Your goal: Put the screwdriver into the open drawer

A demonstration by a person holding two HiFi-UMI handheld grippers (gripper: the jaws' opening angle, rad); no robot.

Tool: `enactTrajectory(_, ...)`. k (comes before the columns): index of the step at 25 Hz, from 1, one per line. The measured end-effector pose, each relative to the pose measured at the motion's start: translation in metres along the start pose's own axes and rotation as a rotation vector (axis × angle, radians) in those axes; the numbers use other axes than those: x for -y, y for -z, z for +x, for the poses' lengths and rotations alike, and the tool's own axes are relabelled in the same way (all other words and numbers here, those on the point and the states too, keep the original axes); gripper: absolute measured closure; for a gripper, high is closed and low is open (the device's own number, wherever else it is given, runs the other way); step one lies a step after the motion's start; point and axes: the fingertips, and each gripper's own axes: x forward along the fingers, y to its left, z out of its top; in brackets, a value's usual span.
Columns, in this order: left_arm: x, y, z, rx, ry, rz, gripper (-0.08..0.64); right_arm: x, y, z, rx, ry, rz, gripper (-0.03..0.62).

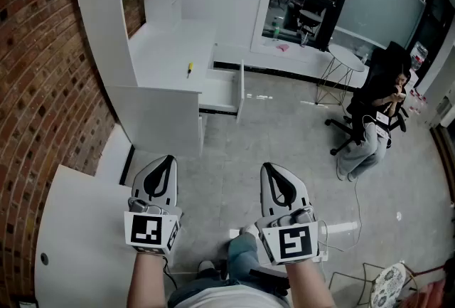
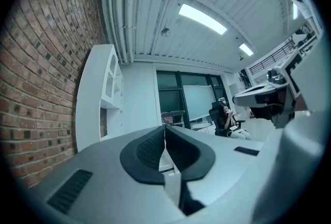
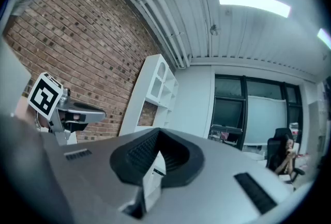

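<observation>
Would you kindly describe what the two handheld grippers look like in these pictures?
The left gripper and right gripper match: light grey, teardrop-shaped shells with black ribbed fingers inside. Each carries a cube with black-and-white square markers at the wrist end. The forearms behind them are bare, with no sleeves showing.

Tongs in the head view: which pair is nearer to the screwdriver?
The left tongs: they are on the side of the screwdriver, by the brick wall; the right tongs are farther out over the floor.

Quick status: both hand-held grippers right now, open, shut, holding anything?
Left hand-held gripper: shut, empty.
Right hand-held gripper: shut, empty.
</observation>
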Motion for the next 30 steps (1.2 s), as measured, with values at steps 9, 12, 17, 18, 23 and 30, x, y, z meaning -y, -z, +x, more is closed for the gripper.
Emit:
enactTrajectory(9,0.01,0.008,0.044,-0.013,-0.024,0.002,0.543,0.054,0.019,0.032,0.017,0.059,0.143,0.582)
enactTrajectory(12,0.017,0.016,0.074,-0.029,-0.032,-0.005,0.543,0.076,0.034,0.049,0.014,0.054,0.163,0.583)
enactTrajectory(17,0.037,0.019,0.138,-0.046,-0.042,0.006,0.543,0.121,0.059,0.086,-0.009,0.01,0.16,0.581)
enactTrajectory(18,0.04,0.02,0.151,-0.049,-0.055,0.005,0.543,0.131,0.063,0.094,-0.012,0.005,0.162,0.581)
enactTrajectory(23,0.054,0.02,0.209,-0.062,-0.12,-0.028,0.545,0.182,0.079,0.132,-0.025,-0.044,0.147,0.581)
enactTrajectory(30,0.08,0.025,0.265,-0.067,-0.123,-0.043,0.545,0.225,0.098,0.167,-0.01,-0.166,0.223,0.583)
